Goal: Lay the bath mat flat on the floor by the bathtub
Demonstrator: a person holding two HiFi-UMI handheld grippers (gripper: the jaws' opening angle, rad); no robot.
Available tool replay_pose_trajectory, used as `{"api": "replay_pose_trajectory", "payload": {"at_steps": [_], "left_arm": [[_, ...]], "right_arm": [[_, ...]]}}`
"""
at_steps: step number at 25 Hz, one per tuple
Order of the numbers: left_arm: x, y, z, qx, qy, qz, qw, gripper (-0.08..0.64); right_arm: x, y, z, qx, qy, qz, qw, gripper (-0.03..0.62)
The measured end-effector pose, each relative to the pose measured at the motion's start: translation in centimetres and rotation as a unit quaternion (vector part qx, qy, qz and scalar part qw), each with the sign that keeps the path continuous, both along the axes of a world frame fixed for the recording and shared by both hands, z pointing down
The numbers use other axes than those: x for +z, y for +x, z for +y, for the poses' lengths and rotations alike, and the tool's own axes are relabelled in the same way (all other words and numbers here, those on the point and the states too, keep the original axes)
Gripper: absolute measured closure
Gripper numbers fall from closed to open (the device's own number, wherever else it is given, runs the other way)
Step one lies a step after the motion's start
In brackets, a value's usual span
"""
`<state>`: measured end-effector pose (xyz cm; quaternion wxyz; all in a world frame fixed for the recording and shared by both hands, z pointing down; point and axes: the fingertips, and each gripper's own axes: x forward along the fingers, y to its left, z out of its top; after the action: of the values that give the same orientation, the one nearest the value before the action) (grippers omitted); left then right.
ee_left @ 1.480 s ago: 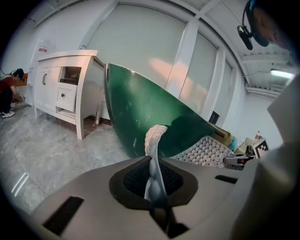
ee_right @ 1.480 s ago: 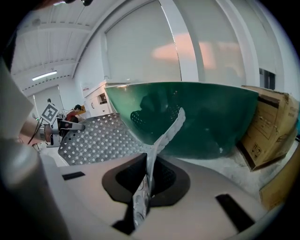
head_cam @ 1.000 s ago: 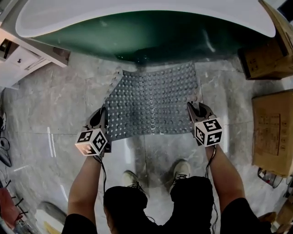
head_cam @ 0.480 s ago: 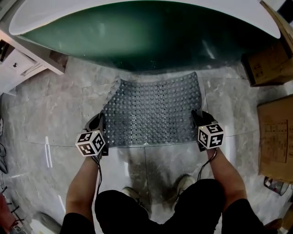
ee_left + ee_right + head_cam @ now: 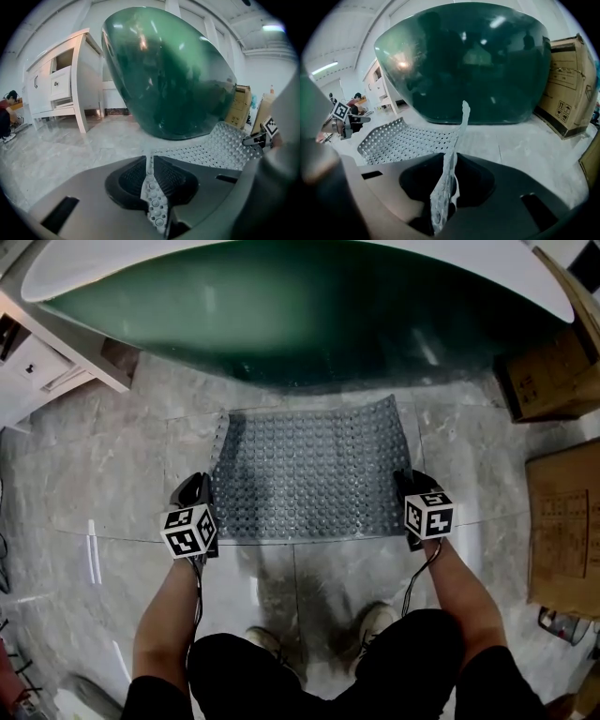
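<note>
Bath mat (image 5: 309, 479) is spread studs-up on the marble floor (image 5: 94, 474), right in front of the dark green bathtub (image 5: 300, 306), its far edge close under the tub's curved belly. Left gripper (image 5: 200, 491) has its jaws closed on the mat's left edge near the near corner; in the left gripper view a thin, perforated strip of mat stands up on edge between the ribbed pads. Right gripper (image 5: 406, 484) does the same on the opposite side, jaws clamped on the right edge, and the right gripper view shows that edge rising in a wavy ribbon ahead of the jaws. Between the two grips the sheet lies low and wide across the floor, though both side edges are raised where they are pinched, and the far right corner curls up a little. Near edge runs straight between the two marker cubes, with the person's shoes (image 5: 375, 615) just behind it. On the left, bare floor opens out toward a white cabinet (image 5: 47, 362), well apart from the mat. On the right, a strip of floor separates the mat from two cardboard boxes (image 5: 562, 512), one by the tub's end and one nearer the person. Ahead, the tub closes off the space.
</note>
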<state>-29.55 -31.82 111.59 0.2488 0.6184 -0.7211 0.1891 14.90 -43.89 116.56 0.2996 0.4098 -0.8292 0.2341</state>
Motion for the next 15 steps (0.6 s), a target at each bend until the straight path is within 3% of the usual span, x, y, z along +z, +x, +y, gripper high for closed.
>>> {"api": "replay_pose_trajectory", "payload": {"at_steps": [4,7,9,11,15], "left_arm": [[-0.1,0.1,0.1,0.006,0.006,0.001,1.0,0.512],[-0.2,0.5,0.1,0.008,0.009,0.006,0.9999,0.512],[-0.2,0.8,-0.1,0.011,0.013,0.009,0.9998,0.512],[-0.4,1.2,-0.4,0.012,0.017,0.011,0.9997,0.512],[-1.1,2.1,-1.1,0.023,0.026,0.01,0.9994,0.526]], "right_arm": [[0.3,1.1,-0.6,0.023,0.008,0.011,1.0,0.453],[-0.5,1.3,-1.2,0.023,0.04,0.016,0.999,0.459],[-1.1,0.9,-1.4,0.015,0.053,0.01,0.998,0.492],[-1.7,0.2,-1.2,-0.004,0.062,0.002,0.998,0.571],[-2.7,-1.0,-1.0,-0.032,0.08,-0.006,0.996,0.575]]}}
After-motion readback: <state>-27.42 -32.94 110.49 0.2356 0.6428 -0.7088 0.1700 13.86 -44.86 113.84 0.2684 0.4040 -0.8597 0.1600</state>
